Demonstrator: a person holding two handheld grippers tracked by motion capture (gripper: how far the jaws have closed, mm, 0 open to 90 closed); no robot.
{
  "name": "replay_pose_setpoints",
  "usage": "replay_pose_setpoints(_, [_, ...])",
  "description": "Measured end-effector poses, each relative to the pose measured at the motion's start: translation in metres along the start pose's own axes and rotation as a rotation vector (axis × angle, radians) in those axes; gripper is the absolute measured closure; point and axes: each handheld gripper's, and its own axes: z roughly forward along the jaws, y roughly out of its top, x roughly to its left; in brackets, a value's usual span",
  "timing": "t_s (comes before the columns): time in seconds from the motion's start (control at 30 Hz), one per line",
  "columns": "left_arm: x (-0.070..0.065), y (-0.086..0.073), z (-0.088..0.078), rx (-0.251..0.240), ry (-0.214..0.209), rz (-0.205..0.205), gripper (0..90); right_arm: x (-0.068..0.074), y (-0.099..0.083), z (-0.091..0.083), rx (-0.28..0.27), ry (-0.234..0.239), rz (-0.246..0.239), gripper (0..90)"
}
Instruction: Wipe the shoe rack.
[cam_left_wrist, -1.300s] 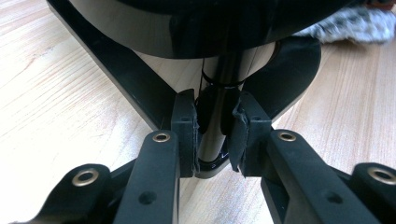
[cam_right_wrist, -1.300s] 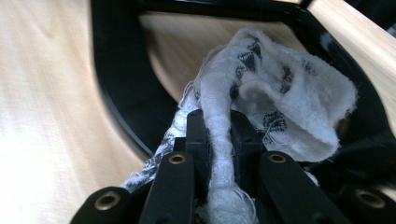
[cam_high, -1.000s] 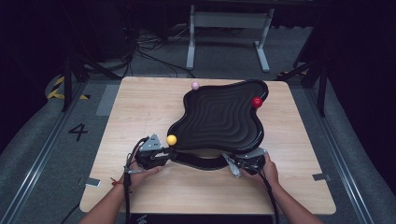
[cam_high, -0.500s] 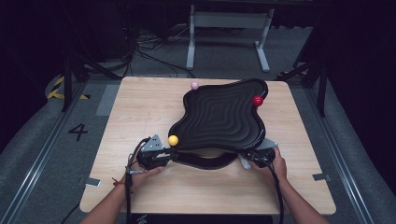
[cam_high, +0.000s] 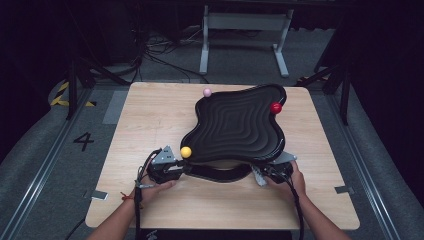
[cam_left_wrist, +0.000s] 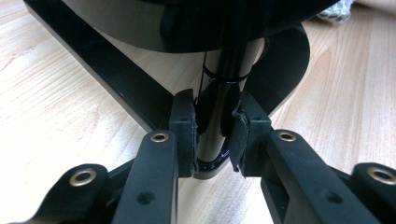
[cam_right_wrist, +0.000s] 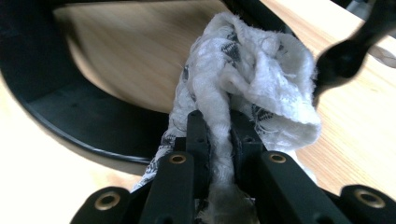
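A black wavy tray (cam_high: 235, 122) stands on a black stand whose curved base (cam_high: 220, 173) lies on the wooden table (cam_high: 150, 115). A yellow ball (cam_high: 186, 151) sits at the tray's near-left edge, a pink ball (cam_high: 207, 92) at its far edge and a red ball (cam_high: 275, 107) at its right edge. My left gripper (cam_high: 172, 167) (cam_left_wrist: 212, 116) is shut on the stand's black post (cam_left_wrist: 224, 70), under the tray. My right gripper (cam_high: 265, 174) (cam_right_wrist: 219, 126) is shut on a crumpled white cloth (cam_right_wrist: 252, 70) that lies against the base's (cam_right_wrist: 70, 116) right end.
The table's near edge (cam_high: 220, 227) is just behind my hands. A white metal frame (cam_high: 245, 22) stands on the floor beyond the table, with cables (cam_high: 150, 55) beside it. Bare tabletop lies left of the tray.
My right gripper, with the cloth in it, has shifted slightly to the right along the stand's base. The left gripper and the three balls have not moved.
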Motion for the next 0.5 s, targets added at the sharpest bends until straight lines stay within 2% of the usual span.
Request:
replay_pose_setpoints(0.23, [-0.003,-0.001,0.002,-0.003,-0.007,0.002,73.2,0.017,0.004,-0.001,0.0,0.04,-0.046,80.6])
replay_pose_setpoints(0.37, [-0.005,0.0,0.004,-0.005,-0.006,0.013,73.4,0.034,0.009,0.003,0.008,0.066,-0.101,80.8])
replay_pose_setpoints(0.5, [-0.006,0.001,0.005,0.002,-0.005,0.014,73.4,0.047,0.015,0.007,0.012,0.093,-0.116,80.8])
